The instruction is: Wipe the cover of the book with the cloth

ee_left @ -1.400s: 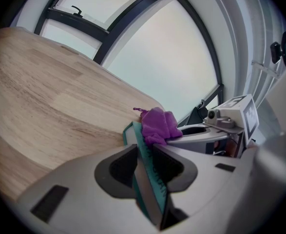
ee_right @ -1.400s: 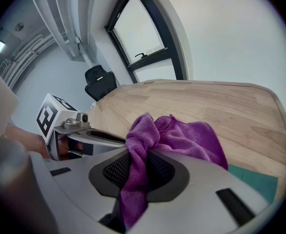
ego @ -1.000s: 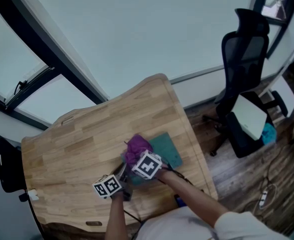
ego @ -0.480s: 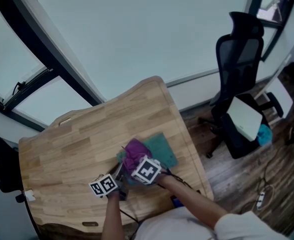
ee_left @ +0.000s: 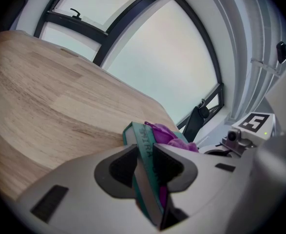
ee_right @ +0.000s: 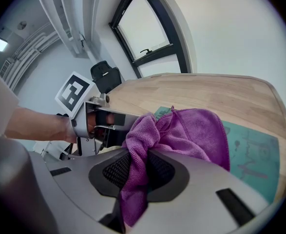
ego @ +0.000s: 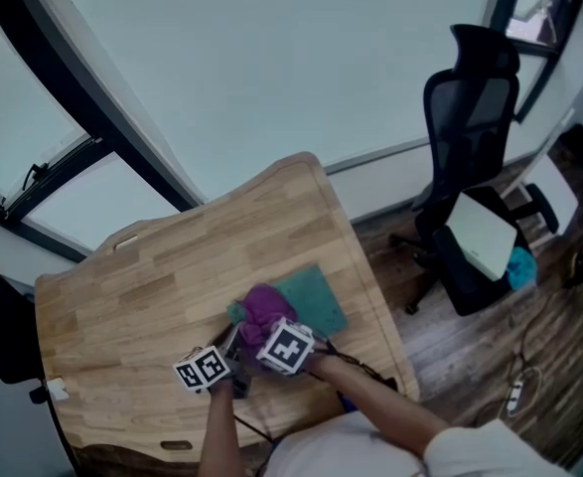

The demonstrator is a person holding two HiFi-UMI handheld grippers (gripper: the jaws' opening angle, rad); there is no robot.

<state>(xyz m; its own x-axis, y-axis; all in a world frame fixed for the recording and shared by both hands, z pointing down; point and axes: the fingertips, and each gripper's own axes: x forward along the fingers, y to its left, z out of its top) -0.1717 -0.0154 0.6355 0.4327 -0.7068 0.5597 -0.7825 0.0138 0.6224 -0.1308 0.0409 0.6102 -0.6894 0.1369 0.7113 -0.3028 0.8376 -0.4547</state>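
Book: teal book (ego: 318,299) lies flat at the lower centre of the head view, close to the worktop's right edge.
Cloth: purple cloth (ego: 262,308) sits bunched on the left part of the cover; the right part is bare.
Just changed: over the last second the cloth has slid a little down-frame, toward the person, so a wipe stroke looks under way, with the right of the cover probably still to do.
Right hand-held gripper (ee_right: 138,165): clamped on a fold of the cloth and pressing it onto the cover.
Left hand-held gripper (ee_left: 145,156): clamped on the book's near edge, steadying it.
Worktop (ego: 142,286): bare wood to the upper left, so there is free room that way.
Edges: the rounded right edge lies just beyond the book, so strokes that way have little margin.
Beyond: an office chair (ego: 468,117) stands well apart at the upper right.
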